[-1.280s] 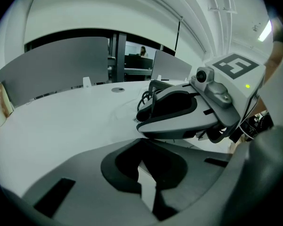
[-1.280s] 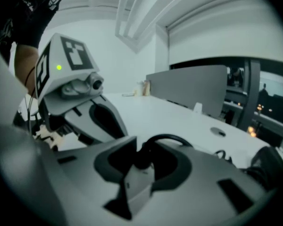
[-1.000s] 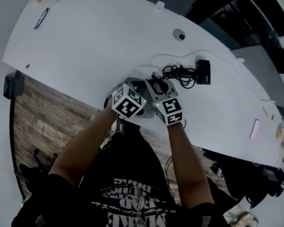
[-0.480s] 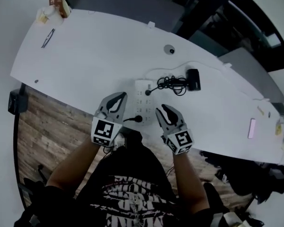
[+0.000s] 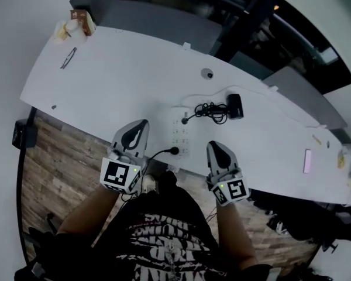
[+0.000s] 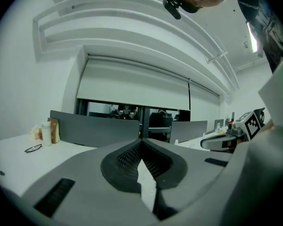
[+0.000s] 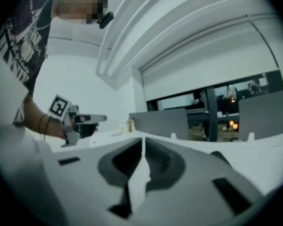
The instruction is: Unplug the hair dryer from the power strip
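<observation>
Only the head view takes in the power strip [image 5: 180,132], which lies on the white table [image 5: 128,75]. Both gripper views look level across the tabletop and past it, to grey partitions [image 6: 99,128]. Left of the strip, the left gripper [image 5: 141,124] is held with its tips over the table's near edge. Its own view shows the jaws drawn together with nothing between them. That view also shows a pair of glasses [image 6: 33,148] and a bottle [image 6: 46,133] far along the table, too small to make out well from above. At the strip's near end sits a black plug [image 5: 174,151], close to the left gripper's tips but apart from them. Its cord [image 5: 155,154] curves left from the strip and drops over the table edge. No view shows whether the prongs are in a socket. At the strip's far end a second plug [image 5: 185,120] leads by a tangled cable [image 5: 213,110] to a small black body [image 5: 235,106] just right of the strip. Which of the two leads is the hair dryer's cannot be told. Right of the strip's near end the right gripper [image 5: 215,147] is apart from both plugs. Its view shows the jaws closing, almost together, with nothing between them, and the other gripper out to its side.
</observation>
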Demonstrator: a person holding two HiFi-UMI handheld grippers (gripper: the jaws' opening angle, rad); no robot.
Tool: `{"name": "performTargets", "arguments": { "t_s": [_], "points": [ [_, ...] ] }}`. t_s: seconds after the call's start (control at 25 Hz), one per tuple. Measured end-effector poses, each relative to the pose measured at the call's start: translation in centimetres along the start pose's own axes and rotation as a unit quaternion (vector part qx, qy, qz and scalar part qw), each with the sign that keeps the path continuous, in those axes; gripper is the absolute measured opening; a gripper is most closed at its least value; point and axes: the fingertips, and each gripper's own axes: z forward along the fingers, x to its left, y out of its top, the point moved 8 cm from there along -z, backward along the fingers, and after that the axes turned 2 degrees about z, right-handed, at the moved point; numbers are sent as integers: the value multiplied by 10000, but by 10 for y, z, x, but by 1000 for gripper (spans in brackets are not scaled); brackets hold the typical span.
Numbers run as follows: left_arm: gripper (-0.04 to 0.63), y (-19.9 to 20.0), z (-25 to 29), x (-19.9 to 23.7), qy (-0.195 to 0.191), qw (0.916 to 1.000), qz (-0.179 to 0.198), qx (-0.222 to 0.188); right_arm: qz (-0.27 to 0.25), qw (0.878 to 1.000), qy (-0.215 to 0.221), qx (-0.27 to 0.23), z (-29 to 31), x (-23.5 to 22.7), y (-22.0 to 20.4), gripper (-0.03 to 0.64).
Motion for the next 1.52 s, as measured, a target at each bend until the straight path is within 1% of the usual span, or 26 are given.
{"name": "performTargets", "arguments": {
  "t_s": [0.16,0.24,0.44,0.56,0.76,1.2,1.52],
  "points": [
    [25,5,-3,-5,-110,9999,2,-131,19,10000,45,-31,0,12,4,41],
    [25,6,-7,-6,-147,9998,-35,-114,-31,10000,64,-24,-2,18,6,43],
    [25,3,-17,-5,-238,9997,14,-25,-41,10000,18,-26,-9,25,10,41],
    [25,3,-22,-1,-221,9998,27,9,-25,10000,-15,-26,-11,27,10,41],
    [25,4,-31,4,-205,9997,98,-53,-15,9999,-99,-64,-13,30,8,41],
    [25,4,-38,13,-97,9999,52,-101,-61,9998,-116,-152,-9,32,10,41],
    [24,-5,-27,8,-154,9999,46,12,-4,10000,-19,30,-3,28,6,41]
  ]
}}
